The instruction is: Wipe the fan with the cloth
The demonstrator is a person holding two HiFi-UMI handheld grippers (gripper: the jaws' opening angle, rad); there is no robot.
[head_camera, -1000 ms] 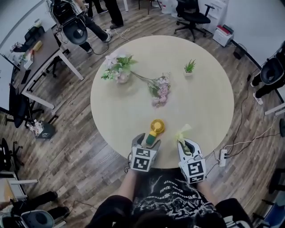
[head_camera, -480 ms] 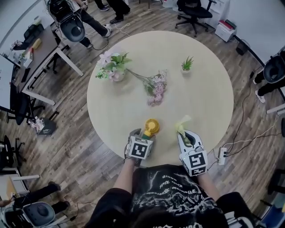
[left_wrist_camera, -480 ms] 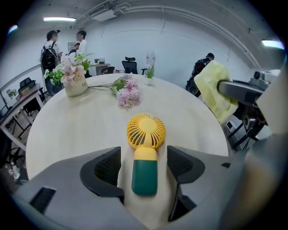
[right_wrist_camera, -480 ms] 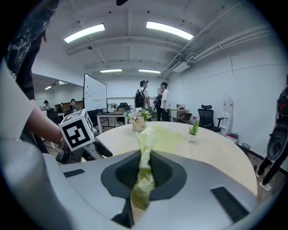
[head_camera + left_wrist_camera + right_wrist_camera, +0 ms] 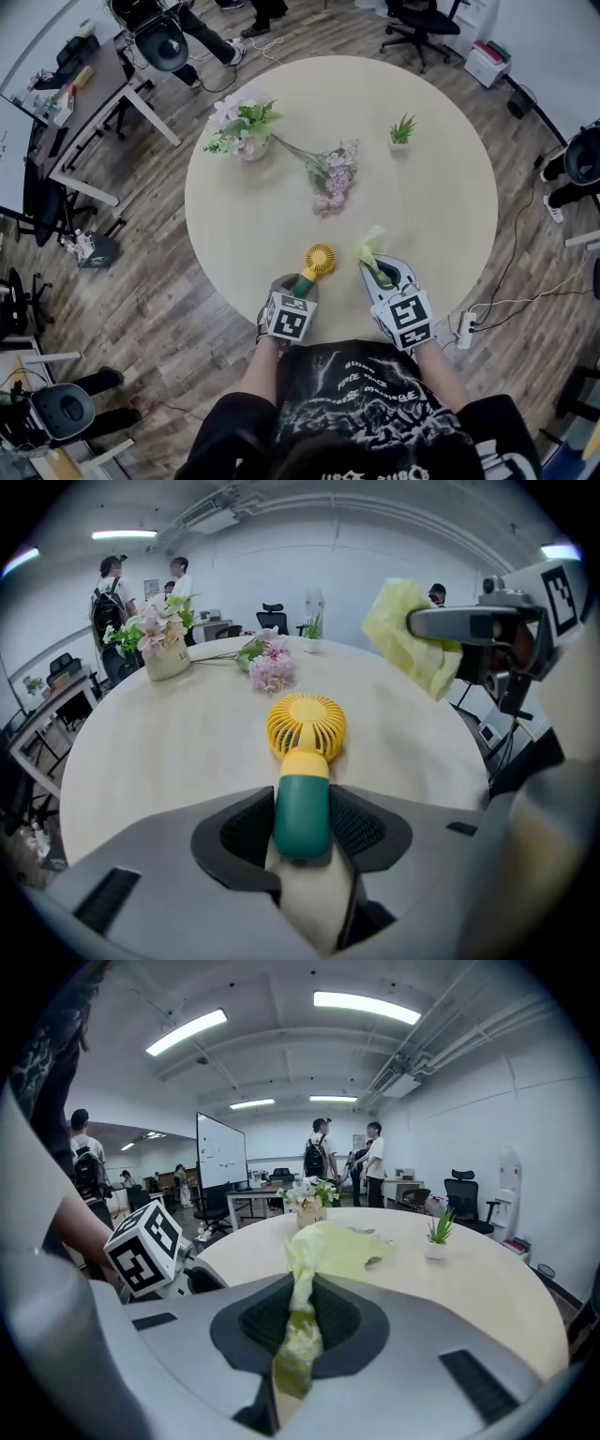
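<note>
Green fan handle [image 5: 302, 817] between just-closed left fingers [image 5: 367, 829] — cloth [image 5: 328, 1246] pinched in right fingers [image 5: 349, 1330]

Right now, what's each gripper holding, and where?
Left gripper, jaws just closing, has the fan by its green handle; right gripper, the cloth by its bunched end.

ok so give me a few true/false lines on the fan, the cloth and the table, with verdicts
1. The left gripper has its jaws on the green handle of the fan. True; the jaws have just been closing on it.
2. The cloth lies loose on the table. False: it is pinched in the jaws of the right gripper.
3. The cloth touches the fan's yellow head. False: they are apart, with the cloth to the fan's right in the head view.
4. A small potted plant stands on the table. True.
</note>
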